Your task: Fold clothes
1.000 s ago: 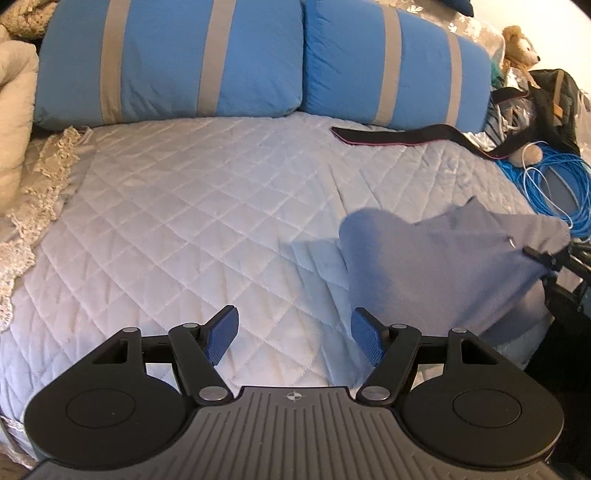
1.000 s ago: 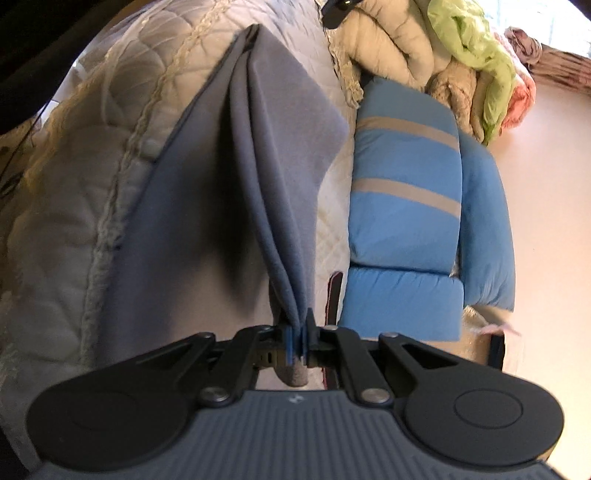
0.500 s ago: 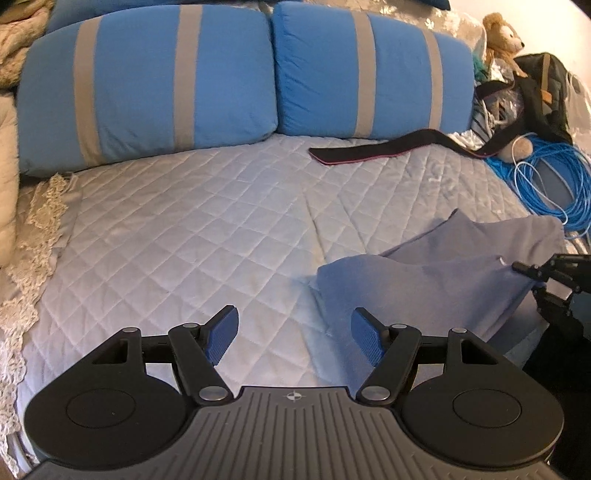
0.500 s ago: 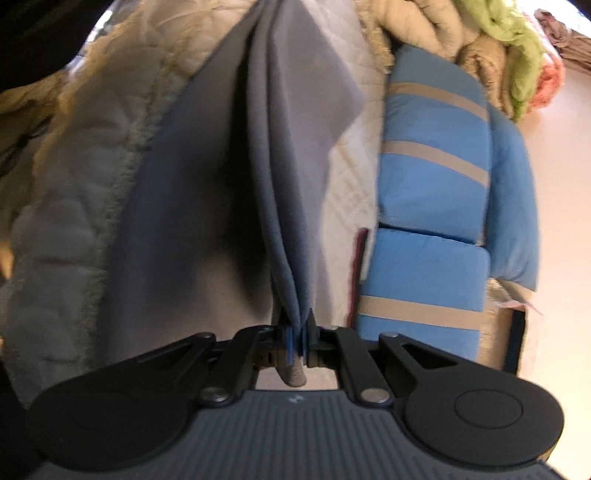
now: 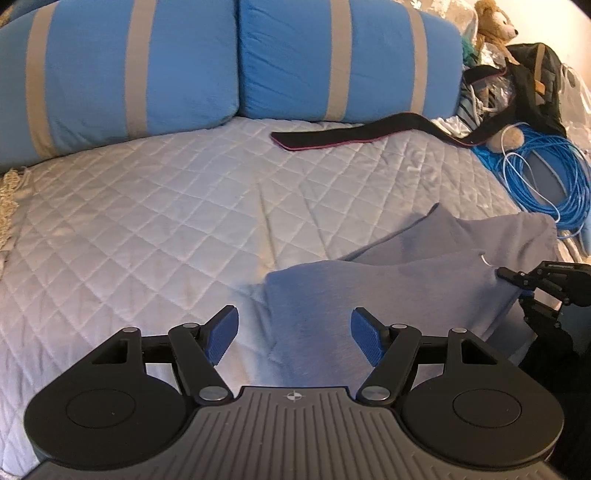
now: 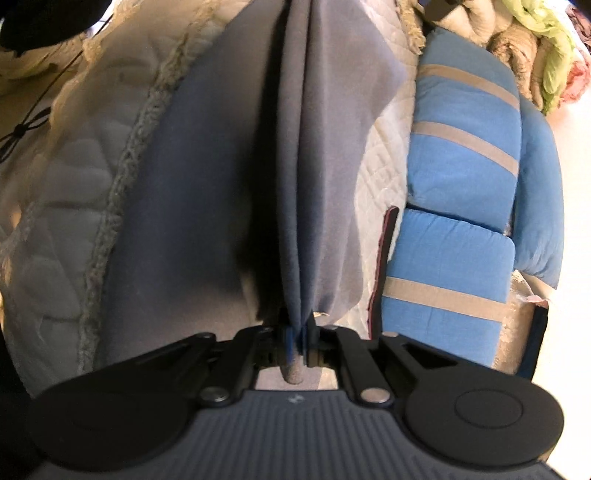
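While clamped, right gripper [image 6: 298, 341] on garment [image 6: 317, 147].

A pale quilted bedspread with a diamond stitch pattern [image 5: 155, 221] covers the bed. Two blue pillows with tan stripes [image 5: 236, 62] lean side by side at its far edge. A long black strap edged in pink [image 5: 351, 134] lies on the quilt just before the right pillow. Further right sit a coil of bright blue cable [image 5: 546, 177], a black bag [image 5: 535, 77] and a brown teddy bear [image 5: 493, 22]. Rolled beige and green blankets [image 6: 535, 48] are piled beyond the pillows.

Both wrist views face the quilted bed [image 5: 155, 221], sharing blue pillows [image 5: 343, 59].
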{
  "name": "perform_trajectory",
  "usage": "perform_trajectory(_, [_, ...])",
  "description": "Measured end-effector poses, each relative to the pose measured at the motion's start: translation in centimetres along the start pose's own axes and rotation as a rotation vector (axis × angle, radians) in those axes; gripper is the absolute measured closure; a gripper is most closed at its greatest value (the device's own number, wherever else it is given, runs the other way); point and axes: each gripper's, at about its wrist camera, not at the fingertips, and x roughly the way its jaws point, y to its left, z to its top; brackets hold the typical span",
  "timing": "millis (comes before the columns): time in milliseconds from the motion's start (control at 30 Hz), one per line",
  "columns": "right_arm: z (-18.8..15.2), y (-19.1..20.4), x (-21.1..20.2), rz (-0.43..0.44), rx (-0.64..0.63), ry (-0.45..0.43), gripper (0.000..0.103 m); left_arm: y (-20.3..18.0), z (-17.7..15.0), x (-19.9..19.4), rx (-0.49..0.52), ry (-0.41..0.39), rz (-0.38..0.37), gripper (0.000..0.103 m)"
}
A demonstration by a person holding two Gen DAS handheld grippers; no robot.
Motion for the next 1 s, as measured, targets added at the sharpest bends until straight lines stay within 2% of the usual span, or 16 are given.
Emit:
perform_trajectory(33, [0.1,0.1,-0.1,0.024,0.001,-0.005,0.096,-0.1,0.0,0.3,0.001,0.006,0.001,0.037])
perform_trajectory(67, [0.2,0.2,-0.3,0.048,0.006,-0.009,0.075,-0.1,-0.1,0.6,-0.004,0.011,0.006,0.037])
perform_trajectory(133, [0.4,0.3,-0.9,0.081,0.023,-0.03,0.068,0.0,-0.2,1.3,-0.017,0.021,0.019,0.037])
perform_trajectory(200, [0.6,0.1,-1.6,0.083,0.054,-0.048,0.045,0.3,-0.3,1.8,-0.043,0.025,0.011,0.037])
perform_trajectory(233, [0.6,-0.3,-2.0,0.084,0.085,-0.054,0.04,0.5,-0.3,2.0,-0.056,0.026,0.001,0.037])
perform_trajectory(300, [0.3,-1.3,-2.5,0.11,0.144,-0.058,0.02,0.8,-0.3,2.5,-0.079,0.031,-0.006,0.037])
perform_trajectory(367, [-0.2,-2.6,-3.3,0.174,0.214,-0.067,0.013,0.9,-0.3,3.0,-0.089,0.026,0.011,0.037])
perform_trajectory(433, [-0.5,-4.6,-4.0,0.222,0.317,-0.098,0.011,0.9,-0.3,3.5,-0.084,0.014,0.038,0.037])
perform_trajectory(567, [-1.1,-8.0,-4.7,0.276,0.621,-0.195,0.007,1.4,-0.6,4.6,-0.087,0.012,0.086,0.037])
perform_trajectory(733, [-0.2,-11.4,-2.2,0.296,0.943,-0.257,0.009,2.4,-1.1,5.7,-0.105,0.017,0.148,0.035])
perform_trajectory(800, [0.2,-11.9,-0.4,0.33,1.047,-0.247,0.01,2.8,-1.2,6.1,-0.112,0.019,0.173,0.035])
perform_trajectory(900, [0.8,-11.5,2.6,0.44,1.162,-0.196,0.01,3.4,-1.5,6.8,-0.123,0.022,0.21,0.035])
perform_trajectory(1000, [1.4,-10.0,4.3,0.484,1.16,-0.119,0.009,4.1,-1.6,6.5,-0.166,0.025,0.208,0.036])
